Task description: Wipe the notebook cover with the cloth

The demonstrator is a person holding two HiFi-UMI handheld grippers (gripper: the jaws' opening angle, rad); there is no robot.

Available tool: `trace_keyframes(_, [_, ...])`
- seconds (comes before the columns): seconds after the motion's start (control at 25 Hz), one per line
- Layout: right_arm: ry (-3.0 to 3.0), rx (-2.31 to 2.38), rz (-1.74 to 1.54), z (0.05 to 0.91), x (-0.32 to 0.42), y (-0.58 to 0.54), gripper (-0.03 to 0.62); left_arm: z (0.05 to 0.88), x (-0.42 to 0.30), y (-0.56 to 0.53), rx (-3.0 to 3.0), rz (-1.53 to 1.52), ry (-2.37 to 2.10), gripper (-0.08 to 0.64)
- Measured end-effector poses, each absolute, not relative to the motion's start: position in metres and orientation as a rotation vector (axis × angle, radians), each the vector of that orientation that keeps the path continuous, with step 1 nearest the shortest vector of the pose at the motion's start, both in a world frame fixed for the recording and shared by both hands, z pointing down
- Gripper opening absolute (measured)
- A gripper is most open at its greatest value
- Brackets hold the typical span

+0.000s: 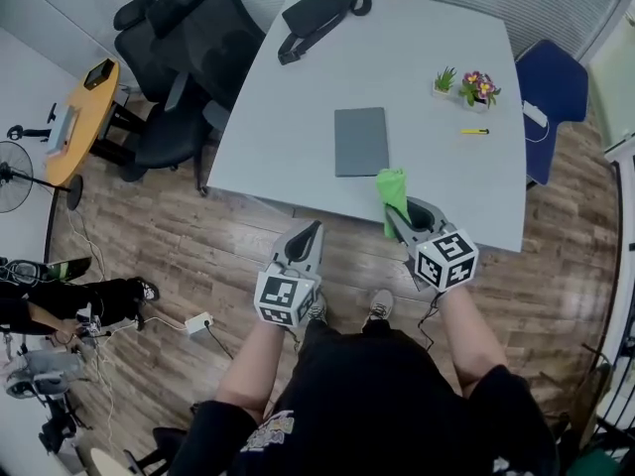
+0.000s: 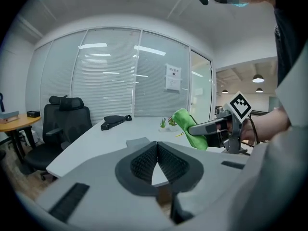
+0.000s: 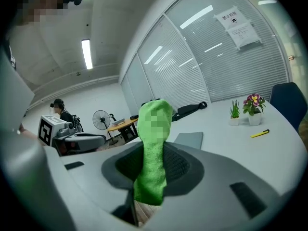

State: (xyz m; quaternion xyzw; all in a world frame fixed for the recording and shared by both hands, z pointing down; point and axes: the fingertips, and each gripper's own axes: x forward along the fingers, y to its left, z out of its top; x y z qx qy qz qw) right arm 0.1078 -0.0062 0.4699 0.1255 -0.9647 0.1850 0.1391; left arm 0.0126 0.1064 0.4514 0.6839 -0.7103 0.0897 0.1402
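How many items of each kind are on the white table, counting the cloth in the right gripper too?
Notebook: 1
Black bag: 1
Potted plants: 2
Yellow pen: 1
Green cloth, clamped in the right gripper: 1
Total: 6

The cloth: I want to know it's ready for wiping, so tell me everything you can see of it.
The cloth is bright green, soft and fuzzy like microfibre, bunched into a narrow strip. The right tongs are shut on its middle; one end sticks out beyond the tips and the other droops below them. It is held in the air at the near edge of the table, close to the near right corner of the notebook. Only the tongs visibly touch it.
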Motion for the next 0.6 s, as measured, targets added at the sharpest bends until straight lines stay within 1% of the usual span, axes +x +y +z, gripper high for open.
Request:
trace_keyframes(0.32, [-2.764, 0.506, 0.509, 0.460, 0.101, 0.027, 0.110, 0.446, -0.001, 0.115, 2.100, 0.209, -1.950, 0.006])
trace_keyframes(0.6, [-2.743, 0.702, 0.485, 0.445, 0.117, 0.045, 0.110, 0.433, 0.000, 0.107, 2.251, 0.172, -1.841, 0.006])
